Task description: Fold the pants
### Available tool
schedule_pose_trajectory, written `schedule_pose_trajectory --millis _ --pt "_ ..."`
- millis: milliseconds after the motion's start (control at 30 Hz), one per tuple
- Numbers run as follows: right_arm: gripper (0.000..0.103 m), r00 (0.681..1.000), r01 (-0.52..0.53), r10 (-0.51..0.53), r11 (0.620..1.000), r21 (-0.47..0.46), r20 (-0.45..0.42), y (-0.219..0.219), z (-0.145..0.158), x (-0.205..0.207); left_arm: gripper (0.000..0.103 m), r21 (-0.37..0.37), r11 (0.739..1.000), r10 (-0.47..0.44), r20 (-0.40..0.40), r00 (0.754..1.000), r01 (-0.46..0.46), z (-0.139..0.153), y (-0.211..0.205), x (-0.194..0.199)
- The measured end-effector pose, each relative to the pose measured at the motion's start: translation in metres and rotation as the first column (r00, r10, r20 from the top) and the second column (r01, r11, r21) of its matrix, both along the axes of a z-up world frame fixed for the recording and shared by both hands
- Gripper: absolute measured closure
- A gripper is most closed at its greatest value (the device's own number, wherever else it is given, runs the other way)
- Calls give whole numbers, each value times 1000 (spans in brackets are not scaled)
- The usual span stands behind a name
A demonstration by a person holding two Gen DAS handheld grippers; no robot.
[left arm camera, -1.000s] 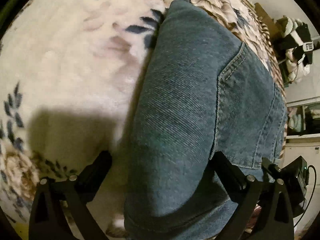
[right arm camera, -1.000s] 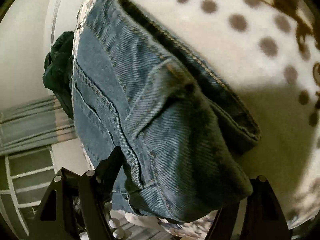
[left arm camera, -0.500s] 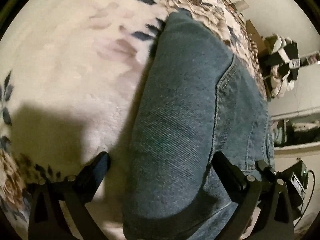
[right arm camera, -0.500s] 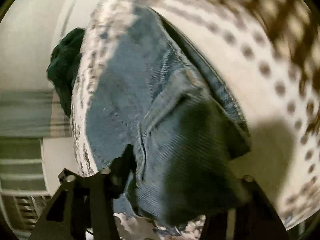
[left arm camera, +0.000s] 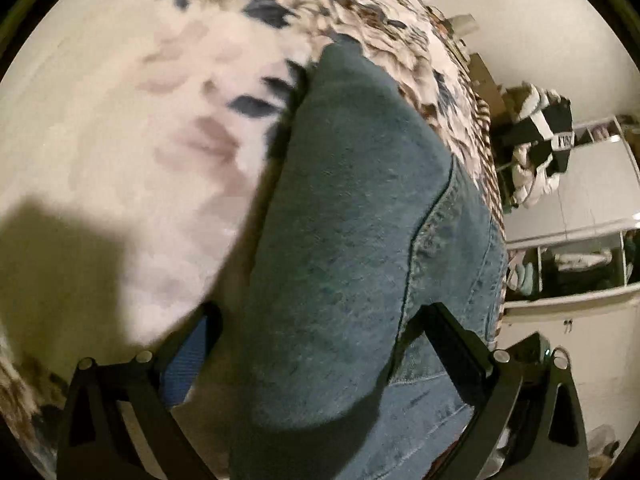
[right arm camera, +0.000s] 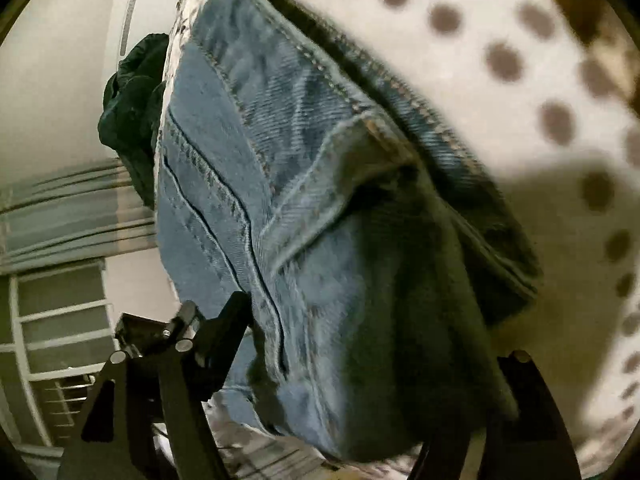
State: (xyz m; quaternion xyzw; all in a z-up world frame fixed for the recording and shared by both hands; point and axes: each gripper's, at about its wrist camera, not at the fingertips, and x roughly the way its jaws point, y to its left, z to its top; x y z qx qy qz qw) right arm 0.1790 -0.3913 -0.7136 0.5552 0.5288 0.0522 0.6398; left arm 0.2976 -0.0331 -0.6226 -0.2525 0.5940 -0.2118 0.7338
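Observation:
Blue denim pants (left arm camera: 352, 240) lie folded on a cream floral blanket (left arm camera: 132, 128). In the left wrist view my left gripper (left arm camera: 320, 320) stands wide open, its fingers (left arm camera: 452, 340) either side of the folded edge. In the right wrist view the pants (right arm camera: 304, 208) show seams and a waistband over a cream, brown-spotted blanket (right arm camera: 520, 92). My right gripper (right arm camera: 368, 344) is open, its left finger (right arm camera: 224, 328) at the denim's side and the cloth bulging between the fingers. The left gripper body (right arm camera: 160, 336) shows at the lower left.
A dark green garment (right arm camera: 132, 116) hangs past the bed edge. Shelves with folded clothes (left arm camera: 568, 268) and a black-and-white garment (left arm camera: 540, 148) stand to the right of the bed. A curtain and window frame (right arm camera: 60, 272) are to the left.
Both grippers have pulled back and shifted slightly over the pants. The blanket shadow beside the left gripper has grown. The fold lies much as before.

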Motion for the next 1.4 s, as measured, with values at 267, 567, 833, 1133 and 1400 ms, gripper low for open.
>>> schedule_pose_trajectory --millis 267,567,833,1133,1400 --pt "65 997 10 -5 997 -76 71 21 21 -4 47 -53 997 48 36 998 -46 13 5 -5" --pt "70 994 30 -19 995 -92 111 34 69 9 75 -116 993 46 94 995 -35 56 3 1" --pt "72 981 -29 54 991 -133 187 38 126 36 77 -158 984 104 149 983 -81 103 12 22" --pt "72 945 -66 118 982 -178 304 71 188 131 77 -211 968 187 242 952 -136 148 61 111" --pt "72 931 -74 136 979 -191 338 138 183 292 77 -194 968 207 278 938 -157 131 125 258"
